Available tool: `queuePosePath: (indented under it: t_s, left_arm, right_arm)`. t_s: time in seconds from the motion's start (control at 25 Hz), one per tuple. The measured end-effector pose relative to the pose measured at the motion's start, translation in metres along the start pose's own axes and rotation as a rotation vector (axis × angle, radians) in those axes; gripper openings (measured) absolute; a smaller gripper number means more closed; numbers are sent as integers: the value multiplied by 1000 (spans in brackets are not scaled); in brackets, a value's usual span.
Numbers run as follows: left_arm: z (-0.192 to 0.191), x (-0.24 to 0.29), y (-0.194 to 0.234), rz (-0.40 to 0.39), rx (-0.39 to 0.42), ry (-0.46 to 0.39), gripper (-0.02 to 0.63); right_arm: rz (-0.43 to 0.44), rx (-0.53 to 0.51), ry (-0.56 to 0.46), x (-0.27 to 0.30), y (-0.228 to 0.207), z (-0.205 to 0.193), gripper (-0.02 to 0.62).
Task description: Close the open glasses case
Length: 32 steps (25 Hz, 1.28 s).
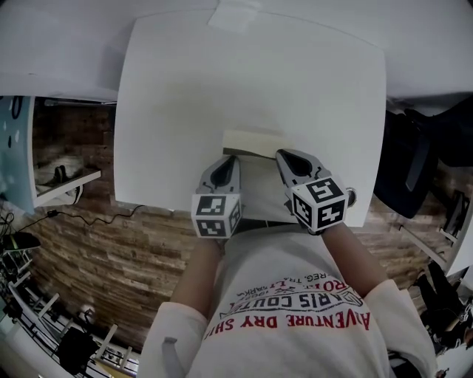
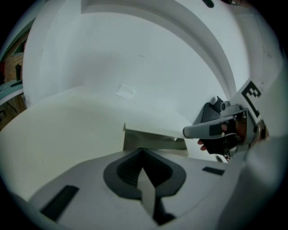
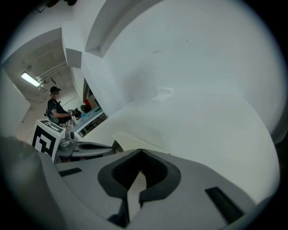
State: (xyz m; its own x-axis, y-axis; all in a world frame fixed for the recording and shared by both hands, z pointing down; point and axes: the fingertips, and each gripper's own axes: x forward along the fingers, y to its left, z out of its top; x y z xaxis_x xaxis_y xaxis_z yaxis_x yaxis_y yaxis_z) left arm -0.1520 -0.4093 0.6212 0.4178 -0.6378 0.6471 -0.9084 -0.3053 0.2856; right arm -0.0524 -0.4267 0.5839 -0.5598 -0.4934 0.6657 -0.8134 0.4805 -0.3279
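Note:
A cream glasses case (image 1: 251,142) lies open near the front of the white table (image 1: 185,88), its lid raised. It shows as a pale box (image 2: 153,138) just beyond the left jaws and as a flat cream edge (image 3: 132,137) in the right gripper view. My left gripper (image 1: 230,159) sits at the case's near left corner, jaws shut and empty. My right gripper (image 1: 285,156) sits at its near right corner, also shut on nothing. Each gripper sees the other: the right gripper (image 2: 211,129) and the left gripper (image 3: 87,147). Whether either tip touches the case is unclear.
A strip of pale tape (image 1: 235,15) is stuck near the table's far edge. A dark chair (image 1: 414,159) stands off the right side and a light blue shelf unit (image 1: 37,159) off the left. A person (image 3: 56,108) stands far behind. The table's front edge is under my hands.

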Motion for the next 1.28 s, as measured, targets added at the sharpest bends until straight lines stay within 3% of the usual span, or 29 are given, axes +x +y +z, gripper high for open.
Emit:
queuePosePath:
  t_s: [0.2, 0.76, 0.84, 0.96, 1.28]
  left_arm:
    - [-4, 1, -8, -11, 93, 18, -3]
    - [-9, -5, -11, -60, 153, -13, -3]
    - [-9, -7, -13, -83, 119, -4, -3]
    - [11, -17, -14, -111, 43, -53, -3]
    - [74, -71, -28, -100, 82, -207, -3]
  right_arm:
    - [-23, 61, 36, 4, 5, -21, 12]
    - [-84, 120, -30, 10, 3, -39, 12]
    - [-93, 105, -29, 8, 6, -39, 12]
    - [-84, 99, -83, -1, 11, -23, 12]
    - [-136, 46, -268, -66, 30, 25, 12]
